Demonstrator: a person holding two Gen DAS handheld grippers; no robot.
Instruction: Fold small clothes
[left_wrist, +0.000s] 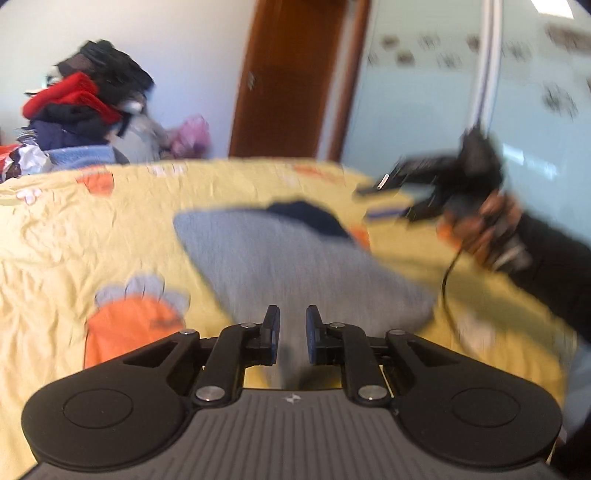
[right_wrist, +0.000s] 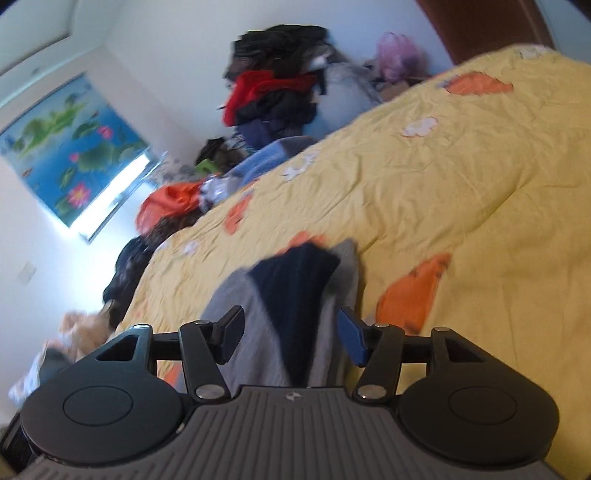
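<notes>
Fingers (left_wrist: 271, 334) of left gripper (left_wrist: 291, 332) stand narrowly apart, nothing pinched, grey cloth showing through the gap. Grey garment (left_wrist: 258, 258) with dark navy patch (left_wrist: 310, 218) lies flat on yellow quilt (left_wrist: 92, 236) covering the bed. Right gripper (right_wrist: 291, 332): fingers spread wide above the garment (right_wrist: 243, 332), no contact seen. Clothes pile (left_wrist: 77, 110) sits beyond the bed's far edge.

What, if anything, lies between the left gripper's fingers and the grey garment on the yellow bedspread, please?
Nothing visible does: the grey garment lies flat on the yellow bedspread directly ahead of the left gripper, whose narrow gap holds nothing.
</notes>
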